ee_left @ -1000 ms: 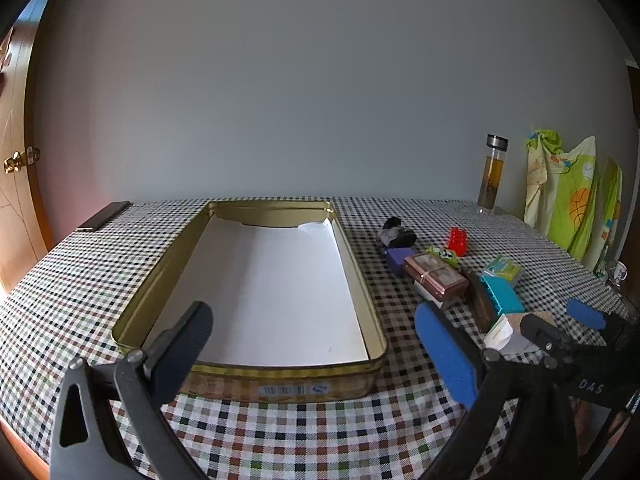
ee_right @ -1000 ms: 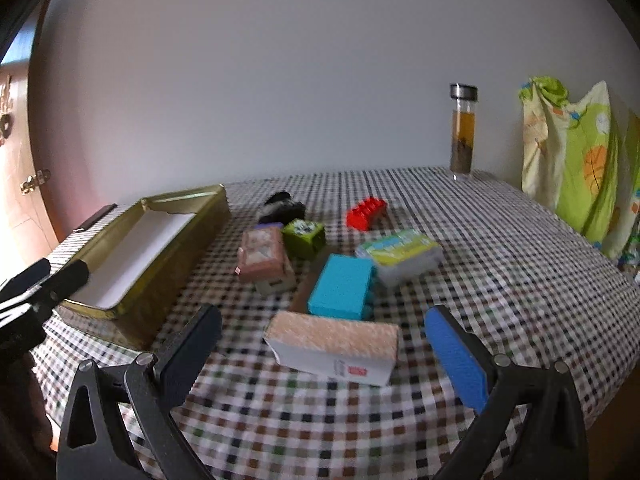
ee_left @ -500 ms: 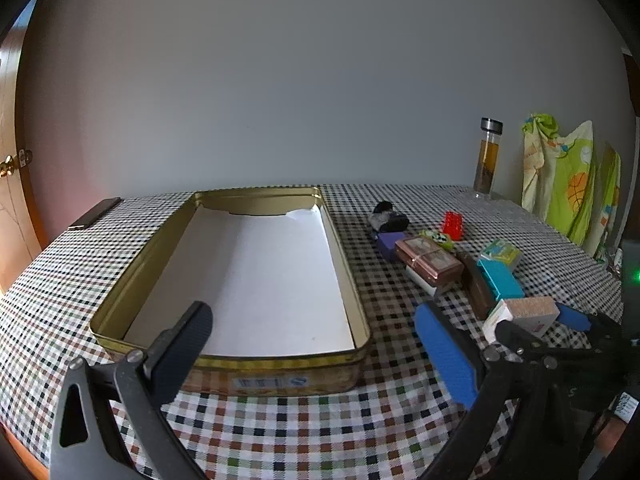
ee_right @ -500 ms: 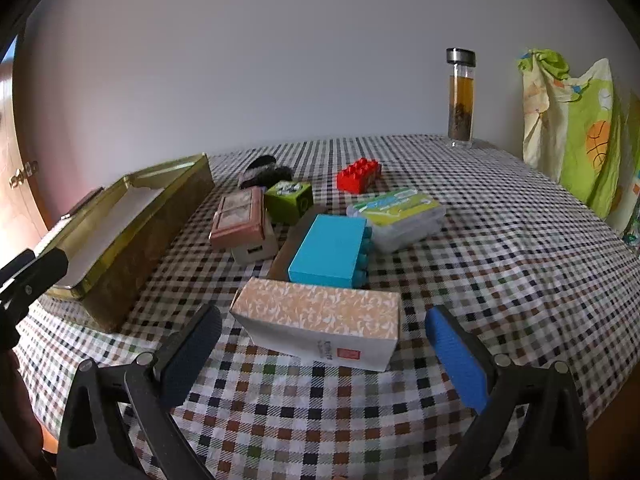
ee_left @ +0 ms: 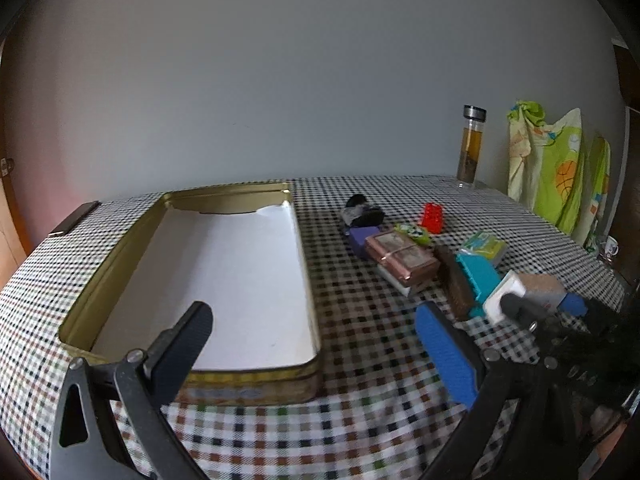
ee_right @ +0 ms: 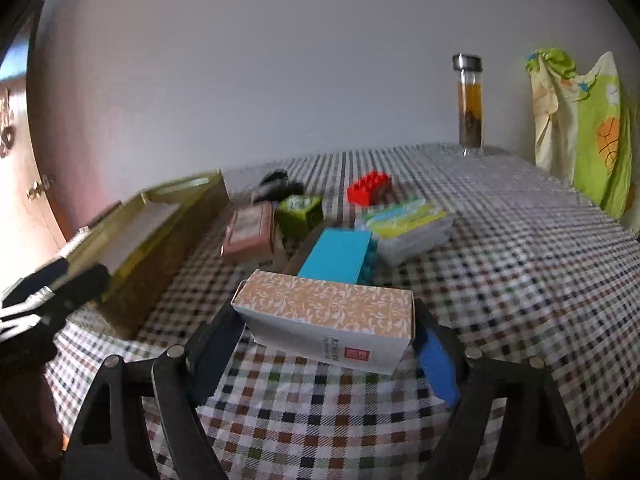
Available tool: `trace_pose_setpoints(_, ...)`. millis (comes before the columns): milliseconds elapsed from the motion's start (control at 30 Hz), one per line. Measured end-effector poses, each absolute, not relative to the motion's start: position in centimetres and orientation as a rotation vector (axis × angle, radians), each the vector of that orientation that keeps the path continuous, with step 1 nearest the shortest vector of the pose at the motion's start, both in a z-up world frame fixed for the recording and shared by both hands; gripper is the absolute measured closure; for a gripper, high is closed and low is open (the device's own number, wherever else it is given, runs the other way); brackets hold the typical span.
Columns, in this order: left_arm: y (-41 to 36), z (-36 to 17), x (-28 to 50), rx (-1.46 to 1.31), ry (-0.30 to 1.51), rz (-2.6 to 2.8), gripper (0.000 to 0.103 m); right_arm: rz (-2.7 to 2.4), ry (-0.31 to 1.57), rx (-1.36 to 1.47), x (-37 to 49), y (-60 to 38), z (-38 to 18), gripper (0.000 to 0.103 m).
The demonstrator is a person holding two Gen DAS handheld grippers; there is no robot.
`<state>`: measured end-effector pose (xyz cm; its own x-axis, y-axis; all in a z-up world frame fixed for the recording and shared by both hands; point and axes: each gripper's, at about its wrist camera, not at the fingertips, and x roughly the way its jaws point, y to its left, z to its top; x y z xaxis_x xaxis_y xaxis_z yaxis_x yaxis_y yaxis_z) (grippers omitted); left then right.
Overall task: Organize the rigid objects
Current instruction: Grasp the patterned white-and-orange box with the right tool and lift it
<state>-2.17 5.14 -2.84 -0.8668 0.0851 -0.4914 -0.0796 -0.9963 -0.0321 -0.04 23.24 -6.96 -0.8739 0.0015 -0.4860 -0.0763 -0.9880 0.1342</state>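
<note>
An orange-patterned white box (ee_right: 328,304) lies crosswise between the jaws of my right gripper (ee_right: 324,320), which are closing with a pad at each end of it. In the left wrist view the same box (ee_left: 540,286) and right gripper (ee_left: 542,303) show at the right. My left gripper (ee_left: 312,320) hangs open above the near end of the gold tin (ee_left: 308,280), which holds only a white liner. Behind the box lie a teal block (ee_right: 336,256), a pink box (ee_right: 248,236), a green cube (ee_right: 300,210), a red brick (ee_right: 368,186) and a clear case (ee_right: 408,226).
A glass bottle (ee_right: 470,108) stands at the table's far right and a green cloth (ee_right: 580,120) hangs beyond it. A dark flat slab (ee_left: 74,218) lies at the far left corner. A black bundle (ee_left: 362,214) and a purple block (ee_left: 360,236) sit beside the tin.
My right gripper's jaws have come in from wide apart onto both ends of the patterned box, which now looms closer. My left gripper has drifted a little along the tin.
</note>
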Motion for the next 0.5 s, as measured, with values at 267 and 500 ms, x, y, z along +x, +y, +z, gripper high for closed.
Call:
trace_pose_setpoints(267, 8.9, -2.0, -4.9, -0.797, 0.049, 2.898, 0.000, 2.933, 0.251, -0.664, -1.6, 26.9, -4.5, 0.020)
trace_pose_setpoints(500, 11.3, -2.4, -8.2, -0.895, 0.054, 2.850, 0.001, 2.890, 0.254, -0.662, -4.4, 28.7, -3.9, 0.020)
